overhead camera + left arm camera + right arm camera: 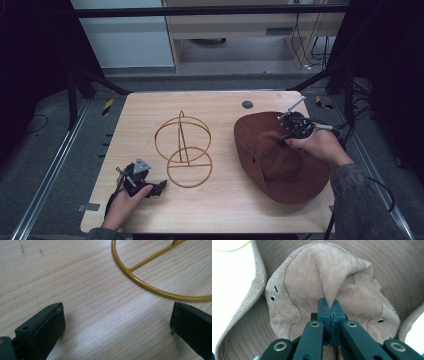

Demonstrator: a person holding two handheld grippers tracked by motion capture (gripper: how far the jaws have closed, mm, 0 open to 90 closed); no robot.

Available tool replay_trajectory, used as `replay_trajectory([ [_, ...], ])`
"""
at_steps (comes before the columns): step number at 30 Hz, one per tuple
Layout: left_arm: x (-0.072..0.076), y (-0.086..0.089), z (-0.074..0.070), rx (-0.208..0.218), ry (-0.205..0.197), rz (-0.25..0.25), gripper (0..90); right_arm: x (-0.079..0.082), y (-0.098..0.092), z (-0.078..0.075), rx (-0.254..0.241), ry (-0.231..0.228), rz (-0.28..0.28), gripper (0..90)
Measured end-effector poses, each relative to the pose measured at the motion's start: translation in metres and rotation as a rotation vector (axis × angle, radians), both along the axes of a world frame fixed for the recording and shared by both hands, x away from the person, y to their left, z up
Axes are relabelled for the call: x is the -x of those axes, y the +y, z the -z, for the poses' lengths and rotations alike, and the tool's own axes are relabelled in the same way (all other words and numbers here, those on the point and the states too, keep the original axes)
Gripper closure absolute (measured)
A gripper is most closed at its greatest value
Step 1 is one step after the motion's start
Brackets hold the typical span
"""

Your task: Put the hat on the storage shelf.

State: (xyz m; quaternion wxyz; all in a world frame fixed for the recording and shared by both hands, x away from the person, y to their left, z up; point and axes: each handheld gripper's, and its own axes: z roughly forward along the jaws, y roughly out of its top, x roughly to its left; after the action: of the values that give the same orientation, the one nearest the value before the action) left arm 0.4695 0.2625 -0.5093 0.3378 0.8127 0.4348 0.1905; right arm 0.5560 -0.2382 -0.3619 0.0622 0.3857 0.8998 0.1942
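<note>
- The right gripper [331,305] is seen closed tight on a pinched fold at the crown of a brown hat [317,277]; its two jaws are pressed together with the fabric caught between them.
- From that pinch, the crown cloth is drawn up into a peak directly ahead of the right gripper, and small metal eyelets are seen to either side of it.
- The wide stitched brim is spread around and beyond the right gripper; in the high view the brown hat [280,160] is laid on the wooden counter [220,210], under and around the right gripper [289,136].
- The left gripper [117,322] is held wide open with nothing between its jaws; bare counter [75,277] is seen in the gap.
- A gold wire stand [140,281] is placed just ahead of the left gripper, its ring base lying flat close to the far jaw tip, apart from it.
- In the high view the left gripper [159,187] is rested low on the counter, beside the gold wire stand [183,145], well apart from the hat.
</note>
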Motion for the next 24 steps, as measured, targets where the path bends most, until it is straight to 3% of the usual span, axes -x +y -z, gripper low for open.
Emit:
replay_trajectory([
  [7, 0.0, 0.0, 0.0, -0.002, -0.001, 0.001, 0.0, 0.006, 0.001, -0.021, -0.013, -0.03, -0.022, 89.5],
  [16, 0.0, 0.0, 0.0, -0.003, 0.0, 0.0, 0.0, 0.015, 0.007, -0.061, -0.032, -0.081, -0.053, 89.5],
  [24, 0.0, 0.0, 0.0, -0.001, -0.001, 0.001, 0.0, 0.022, 0.008, -0.092, -0.084, -0.159, -0.068, 89.5],
])
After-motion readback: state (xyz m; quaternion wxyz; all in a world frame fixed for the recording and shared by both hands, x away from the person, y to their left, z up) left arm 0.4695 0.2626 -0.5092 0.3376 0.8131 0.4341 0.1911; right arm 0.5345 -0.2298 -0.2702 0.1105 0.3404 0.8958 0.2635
